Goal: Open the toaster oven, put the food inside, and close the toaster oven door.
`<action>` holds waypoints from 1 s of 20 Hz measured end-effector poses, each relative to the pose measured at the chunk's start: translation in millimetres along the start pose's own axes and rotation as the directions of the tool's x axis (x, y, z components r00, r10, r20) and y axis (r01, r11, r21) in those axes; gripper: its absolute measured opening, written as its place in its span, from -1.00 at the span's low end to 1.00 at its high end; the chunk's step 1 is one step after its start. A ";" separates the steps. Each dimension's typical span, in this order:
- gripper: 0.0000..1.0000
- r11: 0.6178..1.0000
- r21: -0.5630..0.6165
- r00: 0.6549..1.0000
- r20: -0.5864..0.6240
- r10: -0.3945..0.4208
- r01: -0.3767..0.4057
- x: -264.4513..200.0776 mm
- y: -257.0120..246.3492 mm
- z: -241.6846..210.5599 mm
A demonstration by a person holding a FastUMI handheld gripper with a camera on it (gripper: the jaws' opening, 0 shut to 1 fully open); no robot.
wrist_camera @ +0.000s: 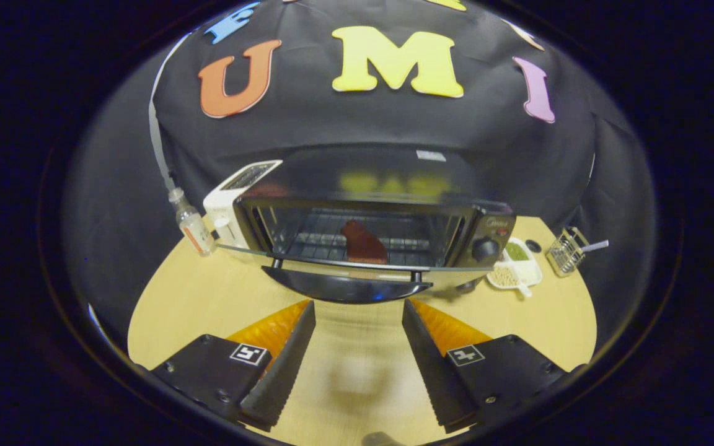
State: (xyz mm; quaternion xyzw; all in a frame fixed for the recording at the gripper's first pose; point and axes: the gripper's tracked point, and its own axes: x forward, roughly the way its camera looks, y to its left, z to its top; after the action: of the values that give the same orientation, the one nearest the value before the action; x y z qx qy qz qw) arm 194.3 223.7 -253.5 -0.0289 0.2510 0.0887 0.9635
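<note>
A black toaster oven [369, 210] stands on the round wooden table [208, 297], beyond my fingers. Its glass door [332, 263] hangs down flat, open, with the dark handle [348, 290] at its front edge just ahead of my fingertips. Inside, on the wire rack, lies a reddish-brown piece of food [363, 243]. My gripper [358, 306] is open, nothing between its fingers, and it sits a little short of the handle.
A white toaster [233, 198] and a small clear bottle [193, 226] stand left of the oven. To the right are a white divided dish with beans [515, 266] and a small wire basket [564, 251]. Bare tabletop lies under my fingers.
</note>
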 end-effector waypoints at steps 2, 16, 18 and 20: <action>0.82 1.000 -0.003 1.000 0.013 0.002 -0.002 -3.9 -1.8 7.1; 0.81 0.995 0.008 0.995 0.037 -0.095 0.095 -68.7 -85.5 -12.9; 0.81 0.993 -0.006 0.990 0.070 -0.120 0.121 -93.4 -111.2 -4.8; 0.81 0.990 -0.016 0.983 0.120 -0.140 0.143 -121.8 -138.9 10.1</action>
State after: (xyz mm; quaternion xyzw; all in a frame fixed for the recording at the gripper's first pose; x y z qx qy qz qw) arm 120.4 69.2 -183.5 -0.0534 0.1896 0.0247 0.9801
